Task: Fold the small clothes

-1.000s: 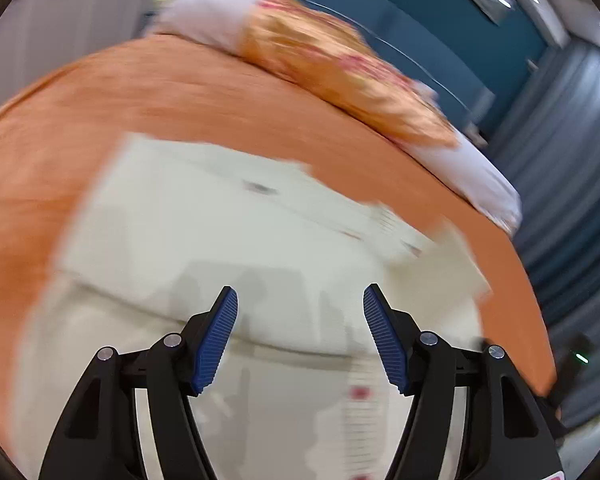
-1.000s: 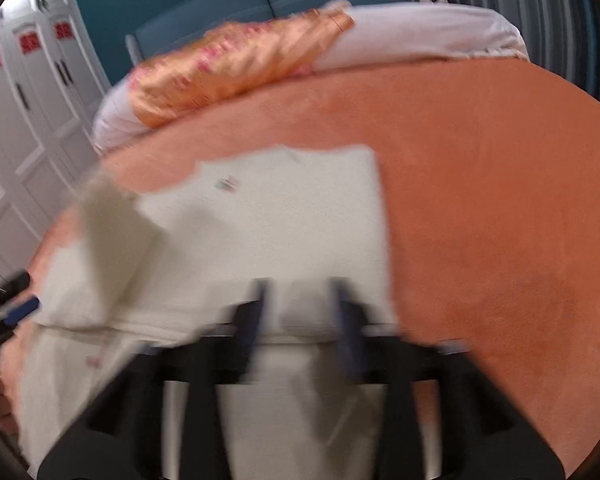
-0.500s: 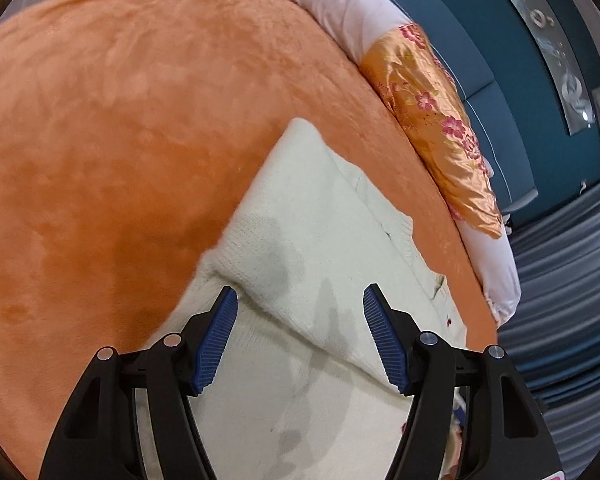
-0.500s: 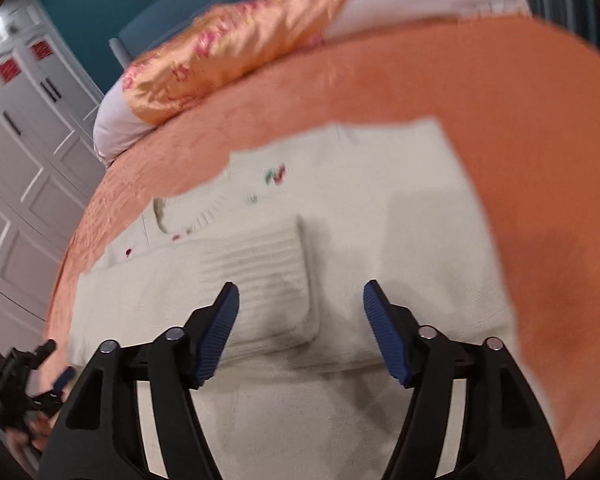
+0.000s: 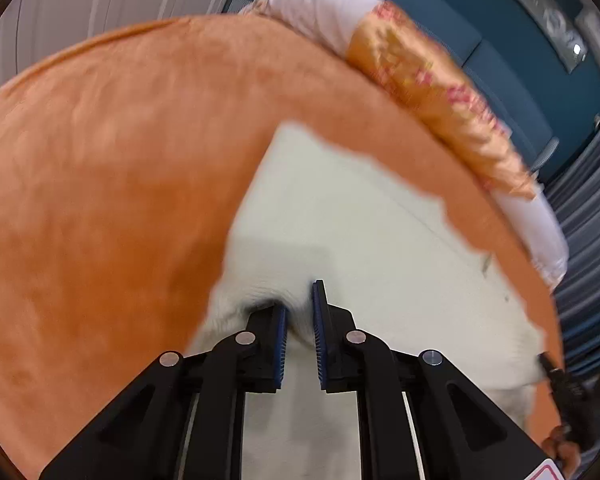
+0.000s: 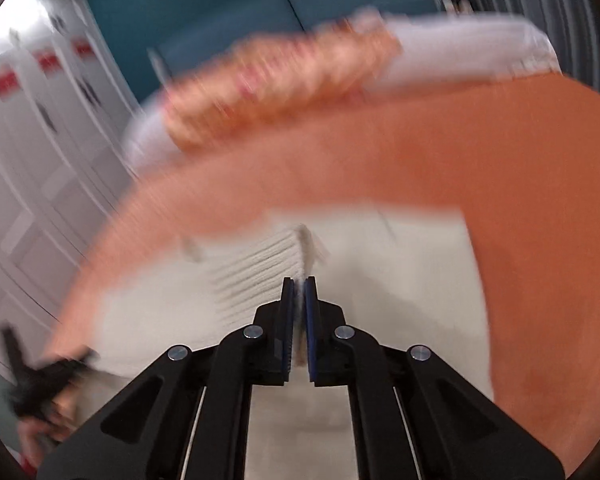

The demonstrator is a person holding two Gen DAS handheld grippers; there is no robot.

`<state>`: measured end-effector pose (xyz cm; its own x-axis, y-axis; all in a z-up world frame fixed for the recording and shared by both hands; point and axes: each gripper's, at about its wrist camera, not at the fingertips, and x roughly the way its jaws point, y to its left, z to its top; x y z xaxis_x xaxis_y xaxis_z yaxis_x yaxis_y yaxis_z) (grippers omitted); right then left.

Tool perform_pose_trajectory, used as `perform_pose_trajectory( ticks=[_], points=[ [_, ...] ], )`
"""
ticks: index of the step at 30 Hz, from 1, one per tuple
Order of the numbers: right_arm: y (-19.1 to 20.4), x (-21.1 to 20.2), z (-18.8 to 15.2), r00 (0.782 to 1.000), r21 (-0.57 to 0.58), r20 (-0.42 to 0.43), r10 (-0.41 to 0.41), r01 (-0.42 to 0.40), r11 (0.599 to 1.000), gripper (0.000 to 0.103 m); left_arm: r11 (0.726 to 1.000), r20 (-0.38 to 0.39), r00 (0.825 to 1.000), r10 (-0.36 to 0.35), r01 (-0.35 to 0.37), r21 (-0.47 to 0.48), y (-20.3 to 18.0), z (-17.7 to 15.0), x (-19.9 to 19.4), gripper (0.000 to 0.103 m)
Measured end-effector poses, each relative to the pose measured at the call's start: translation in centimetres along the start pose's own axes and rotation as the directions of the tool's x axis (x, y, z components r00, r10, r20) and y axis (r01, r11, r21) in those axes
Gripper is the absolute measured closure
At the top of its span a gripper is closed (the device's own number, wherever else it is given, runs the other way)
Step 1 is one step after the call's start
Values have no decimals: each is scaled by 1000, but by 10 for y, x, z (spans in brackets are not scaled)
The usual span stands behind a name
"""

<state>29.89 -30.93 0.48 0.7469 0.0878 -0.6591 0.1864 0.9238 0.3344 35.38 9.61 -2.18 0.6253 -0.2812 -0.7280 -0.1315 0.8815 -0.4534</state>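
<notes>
A cream knitted sweater [image 5: 352, 216] lies spread on the orange bedspread [image 5: 120, 168]. My left gripper [image 5: 299, 304] is shut on a bunched fold at the sweater's left edge. In the right wrist view the sweater [image 6: 400, 264] shows a ribbed cuff or hem [image 6: 260, 264] standing up. My right gripper [image 6: 299, 292] is shut on that ribbed edge, with fabric pinched between the blue pads. The right gripper also shows at the far right of the left wrist view [image 5: 568, 396], and the left gripper at the lower left of the right wrist view [image 6: 40, 380]. Both views are blurred.
An orange floral pillow [image 5: 432, 92] and a white pillow [image 5: 320, 8] lie at the head of the bed. A teal headboard [image 6: 228, 20] stands behind. White wardrobe doors [image 6: 28, 152] are at the left and grey curtains [image 5: 592, 220] at the right.
Both grippers were open above the sweater and have now closed on its fabric. Both have dropped lower onto the garment, and the ribbed edge is lifted.
</notes>
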Motion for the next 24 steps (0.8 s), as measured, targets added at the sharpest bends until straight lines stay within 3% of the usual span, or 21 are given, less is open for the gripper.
perform_pose_trajectory(
  ticks=[1, 4, 9, 12, 14, 16, 19, 21, 24],
  points=[
    [-14, 26, -19, 996, 19, -84, -38, 39, 999, 99, 1000, 24, 1000, 4, -4, 13, 3, -9, 2, 90],
    [-21, 27, -29, 999, 47, -38, -1, 3, 999, 99, 999, 60, 998, 17, -20, 43, 1, -15, 0, 90],
    [-5, 24, -23, 997, 27, -43, -70, 71, 997, 94, 997, 70, 997, 30, -34, 63, 0, -16, 2, 89],
    [-2, -1, -16, 992, 72, 24, -124, 122, 990, 94, 996, 82, 996, 38, -44, 75, -2, -19, 3, 89],
    [20, -14, -9, 998, 34, 59, -32, 30, 999, 94, 996, 85, 995, 42, -49, 80, -3, -20, 3, 89],
    [67, -4, -1, 998, -91, -10, 57, -57, 994, 94, 996, 86, 996, 39, -46, 78, -3, -20, 3, 89],
    [140, 32, 0, 973, -239, -145, 179, -210, 948, 94, 996, 90, 995, 34, -41, 75, -3, -20, 3, 89],
    [176, 61, -6, 956, -279, -212, 202, -257, 925, 94, 996, 90, 995, 34, -41, 77, -3, -21, 4, 89],
    [204, 107, -14, 943, -304, -291, 162, -251, 919, 97, 997, 93, 995, 25, -32, 73, -1, -22, 4, 89]
  ],
)
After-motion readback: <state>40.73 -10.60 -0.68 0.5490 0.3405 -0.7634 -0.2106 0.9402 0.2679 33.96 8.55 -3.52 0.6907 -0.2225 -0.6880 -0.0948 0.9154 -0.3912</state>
